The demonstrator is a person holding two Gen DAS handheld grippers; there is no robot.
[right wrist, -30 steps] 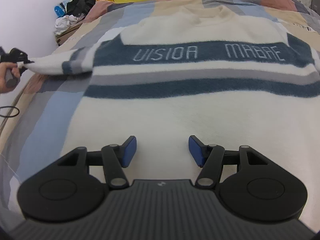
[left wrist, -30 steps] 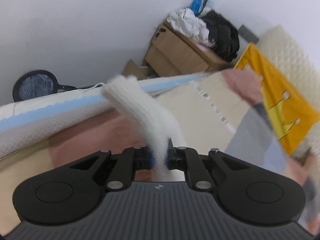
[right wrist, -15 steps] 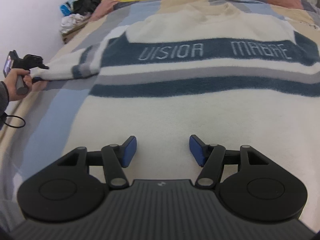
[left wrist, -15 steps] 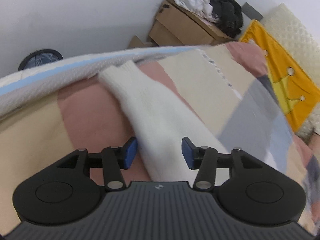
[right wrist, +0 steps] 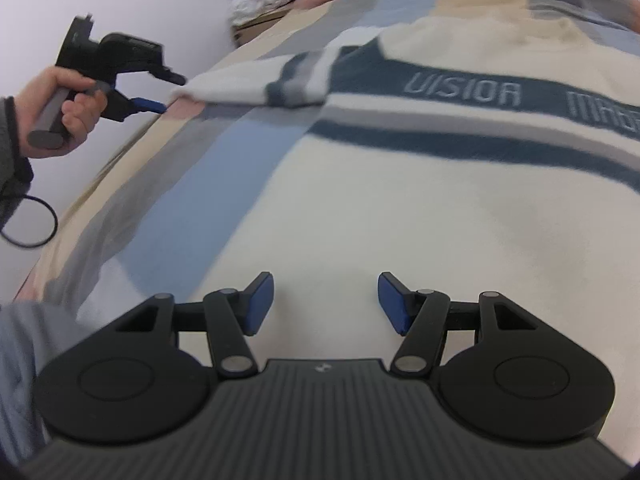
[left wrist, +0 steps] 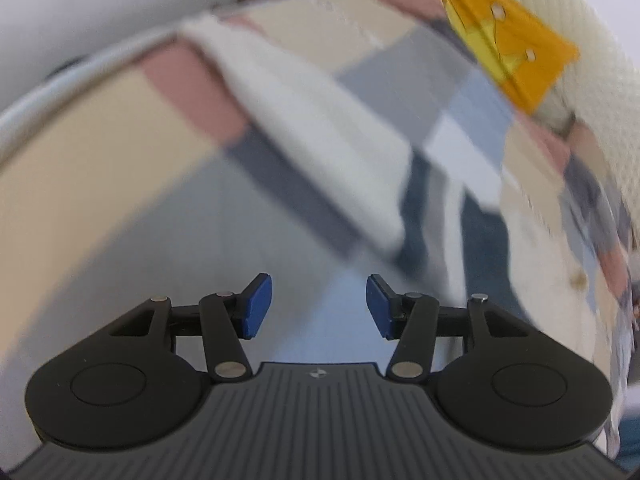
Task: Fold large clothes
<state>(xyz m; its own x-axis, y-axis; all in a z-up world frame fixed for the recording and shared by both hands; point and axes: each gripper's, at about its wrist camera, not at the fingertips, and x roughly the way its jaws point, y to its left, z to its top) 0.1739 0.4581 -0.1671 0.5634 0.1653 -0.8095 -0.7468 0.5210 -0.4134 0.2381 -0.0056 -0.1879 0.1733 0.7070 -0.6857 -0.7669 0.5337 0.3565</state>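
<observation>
Left wrist view: the left gripper (left wrist: pixel 319 306) is seen with jaws spread and nothing between them, above the patchwork bedspread (left wrist: pixel 100 168). The sweater's sleeve (left wrist: pixel 320 136) is laid flat ahead, blurred. A yellow cushion (left wrist: pixel 508 40) is noted at the far edge.

Right wrist view: the right gripper (right wrist: pixel 325 304) is held with jaws apart, empty, over the sweater (right wrist: pixel 400 208) spread on the bedspread. The sleeve cuff is seen just beside the left gripper's fingertips, gripped by a hand (right wrist: pixel 56 120).
</observation>
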